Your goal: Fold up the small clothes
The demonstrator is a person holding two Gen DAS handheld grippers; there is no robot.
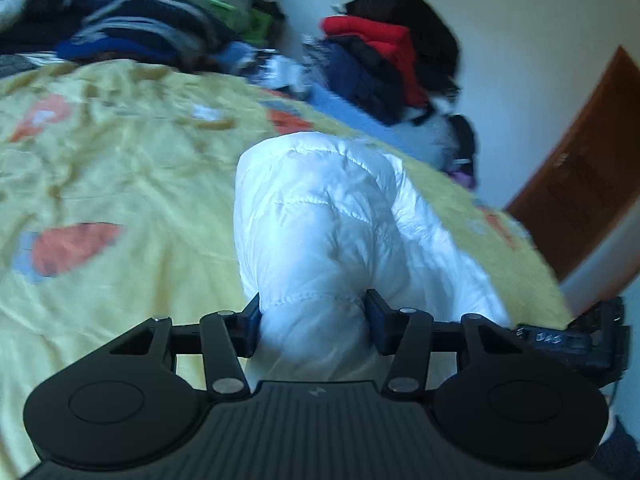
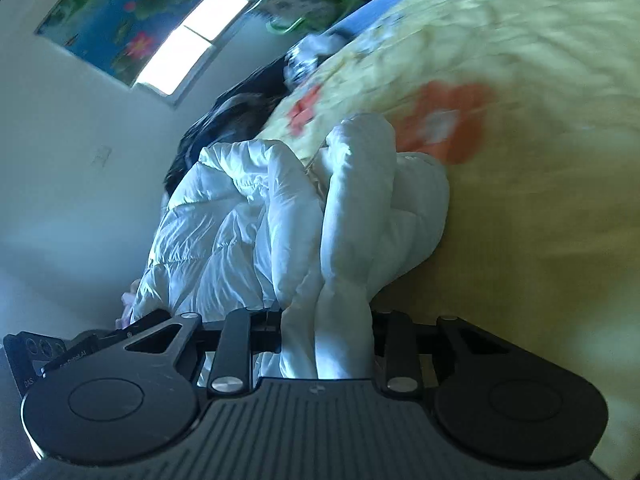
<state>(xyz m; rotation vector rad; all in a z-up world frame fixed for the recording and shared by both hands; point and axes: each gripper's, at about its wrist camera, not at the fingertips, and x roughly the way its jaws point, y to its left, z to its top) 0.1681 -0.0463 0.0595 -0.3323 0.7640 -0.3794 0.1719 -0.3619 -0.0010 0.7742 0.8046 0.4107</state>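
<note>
A bedroom, and the surface is a bed under a yellow bedspread (image 1: 120,168) printed with orange shapes, rumpled and a little blurred in both views. In the left wrist view, the left gripper (image 1: 312,320) has its jaws pinching a thick bunch of a white puffy jacket (image 1: 320,208) at the bottom centre of the frame, the quilted fabric bulging up between the two dark pads. The jacket rises from there toward the middle of the frame, lying on the bedspread. In the right wrist view, the right gripper (image 2: 326,332) is likewise clamped on the same white jacket (image 2: 280,220), folds of it packed between the jaws at bottom centre, the rest of it heaped through the centre and lower left, against the bedspread (image 2: 520,200) on the right. Further out: a heap of dark striped clothes (image 1: 132,28) at the upper left of the left view, a second pile with a red garment (image 1: 376,40) at upper centre, and a brown door (image 1: 584,152) at the right edge. Upper left of the right view shows what looks like a flower painting (image 2: 120,12) beside a bright window (image 2: 192,40).
</note>
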